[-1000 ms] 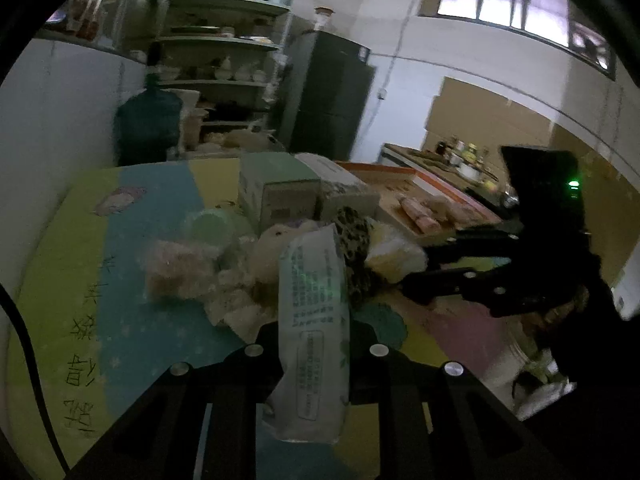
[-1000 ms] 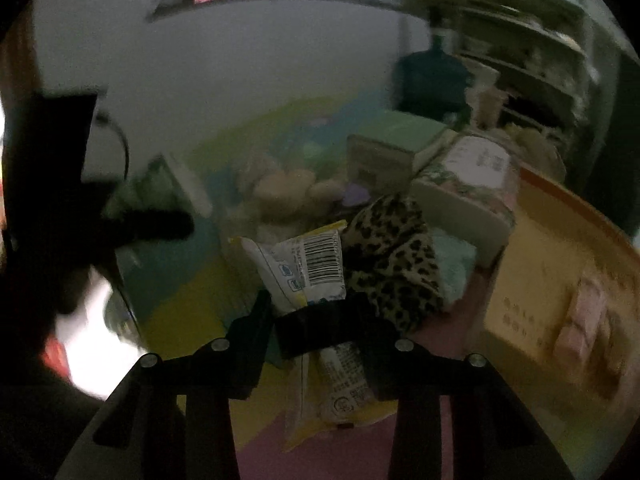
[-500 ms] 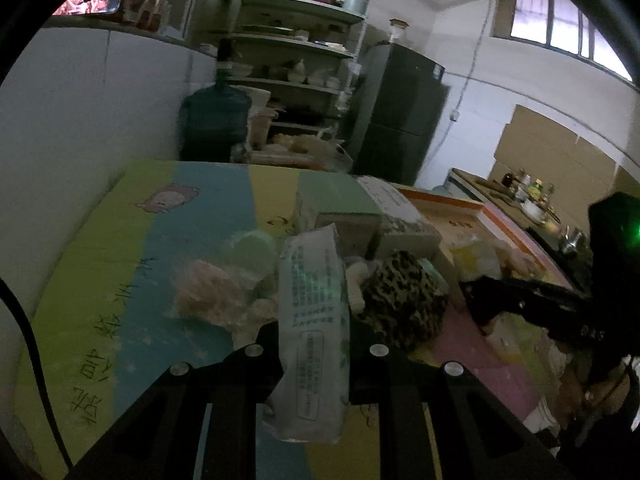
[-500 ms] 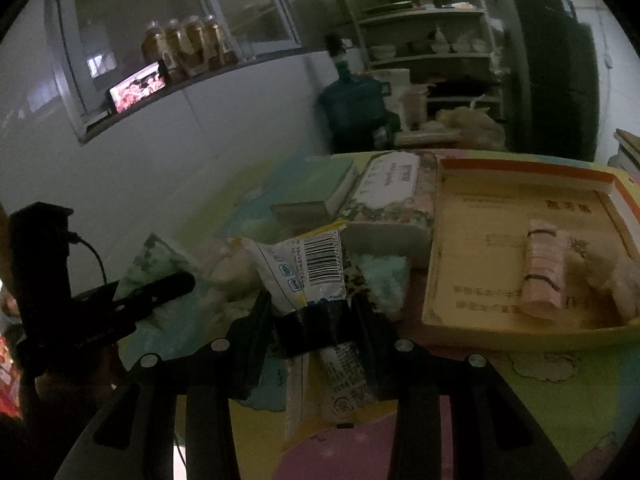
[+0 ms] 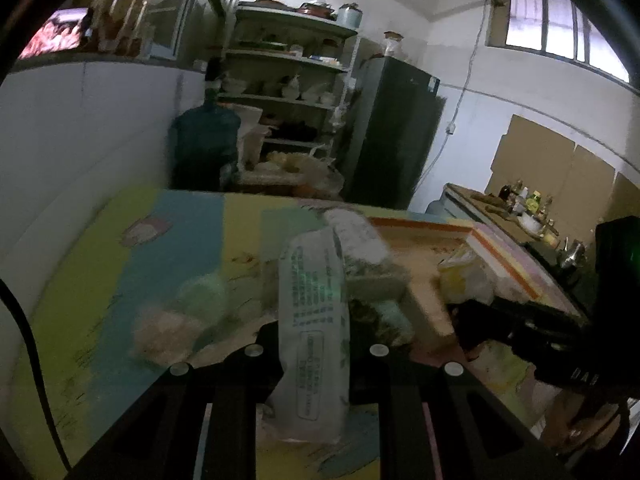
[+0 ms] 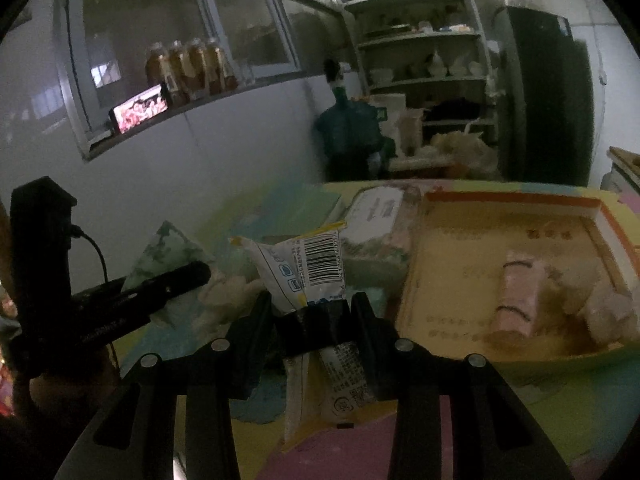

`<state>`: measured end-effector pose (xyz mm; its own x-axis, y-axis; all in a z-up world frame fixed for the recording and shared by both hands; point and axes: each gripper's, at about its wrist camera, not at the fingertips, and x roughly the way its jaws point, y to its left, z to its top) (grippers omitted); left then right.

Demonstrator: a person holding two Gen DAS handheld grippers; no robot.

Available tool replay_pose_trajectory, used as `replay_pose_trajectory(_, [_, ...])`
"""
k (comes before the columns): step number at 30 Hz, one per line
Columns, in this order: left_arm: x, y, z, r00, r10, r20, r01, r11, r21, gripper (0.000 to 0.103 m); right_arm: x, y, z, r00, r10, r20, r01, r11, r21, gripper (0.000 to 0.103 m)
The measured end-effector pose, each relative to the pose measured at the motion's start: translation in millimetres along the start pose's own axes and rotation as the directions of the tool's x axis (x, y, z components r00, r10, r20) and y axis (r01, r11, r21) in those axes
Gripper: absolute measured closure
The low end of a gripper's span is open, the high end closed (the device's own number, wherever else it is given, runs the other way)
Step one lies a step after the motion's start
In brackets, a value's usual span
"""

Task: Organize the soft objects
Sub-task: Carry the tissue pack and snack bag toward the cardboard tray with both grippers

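While both grippers carry a load, the left wrist view shows the left gripper (image 5: 316, 354) clamped on a long white plastic tissue pack with green print (image 5: 314, 332), which stands upright between the jaws. Compared with one second ago this camera has risen and swung toward the right: the pile of loose soft items on the colourful foam play mat (image 5: 100, 280) has dropped low and blurred, and the shallow orange-rimmed cardboard tray (image 5: 508, 264) now fills the right middle. The right gripper (image 5: 516, 320) enters from the right edge with a yellowish bag at its tips. Motion blur hides finer detail of the pile.

Right wrist view: the right gripper (image 6: 316, 316) is closed on a crinkled white-and-yellow snack packet with a barcode (image 6: 308, 268), packet hanging through the jaws. One second ago a leopard-print plush sat just beyond the packet; it is no longer visible, and the tray (image 6: 504, 200) lies near on the right, holding a pink rolled cloth with dark bands (image 6: 518, 300) and pale soft lumps (image 6: 600, 304). The left gripper (image 6: 160, 292) sits at left with its pack.

Judgement: both picks are done, transport is under way, and release into the tray is likely next.
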<state>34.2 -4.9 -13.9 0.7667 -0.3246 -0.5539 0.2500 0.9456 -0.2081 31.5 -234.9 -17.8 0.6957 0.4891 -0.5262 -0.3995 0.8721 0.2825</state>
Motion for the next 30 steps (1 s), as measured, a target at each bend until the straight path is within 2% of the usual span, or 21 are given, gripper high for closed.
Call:
replay_pose_trajectory(7, [12, -41, 17, 0.999, -0.038, 0.024, 0.037, 0.998, 0.043, 0.084, -20, -24, 6, 0.998, -0.037, 0.045, 0.036, 0.999, 0.021, 0.062])
replay_pose_trajectory(20, [49, -109, 43, 0.991, -0.131, 0.011, 0.130, 0.989, 0.071, 0.084, -53, -88, 14, 0.986, -0.111, 0.122, 0.099, 0.990, 0.097, 0.062])
replay_pose_trajectory(30, [80, -152, 56, 0.987, -0.158, -0.007, 0.158, 0.982, 0.099, 0.084, -76, -131, 17, 0.970, -0.198, 0.140, 0.181, 0.976, 0.123, 0.062])
